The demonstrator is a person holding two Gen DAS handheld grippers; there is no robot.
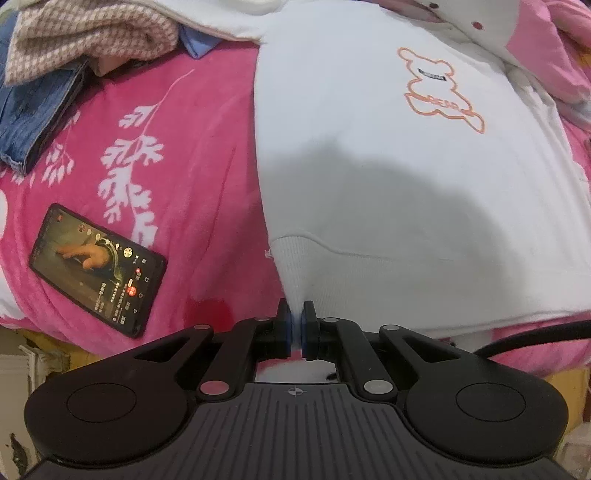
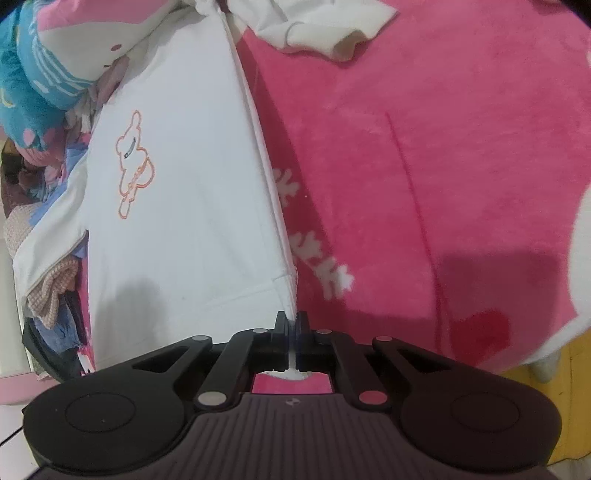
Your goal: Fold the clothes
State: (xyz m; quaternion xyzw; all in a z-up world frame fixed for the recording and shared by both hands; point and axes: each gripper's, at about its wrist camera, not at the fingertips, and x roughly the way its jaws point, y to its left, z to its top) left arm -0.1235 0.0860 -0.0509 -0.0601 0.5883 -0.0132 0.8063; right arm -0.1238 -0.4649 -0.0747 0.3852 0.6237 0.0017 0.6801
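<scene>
A white sweatshirt (image 1: 388,166) with an orange bear outline (image 1: 439,88) lies spread on a pink blanket (image 1: 166,166). My left gripper (image 1: 296,325) is shut on the ribbed hem at the sweatshirt's near left corner, and the cloth rises into the pads. In the right wrist view the same sweatshirt (image 2: 184,206) stretches away with its bear print (image 2: 133,162) at the left. My right gripper (image 2: 293,332) is shut on the hem at the near right corner, white cloth pinched between the pads.
A lit phone (image 1: 98,267) lies on the blanket left of the sweatshirt. Folded jeans (image 1: 33,110) and a checked garment (image 1: 92,33) sit at the far left. A cream garment (image 2: 314,26) lies at the far end; blue-and-pink bedding (image 2: 40,74) is bunched at the left.
</scene>
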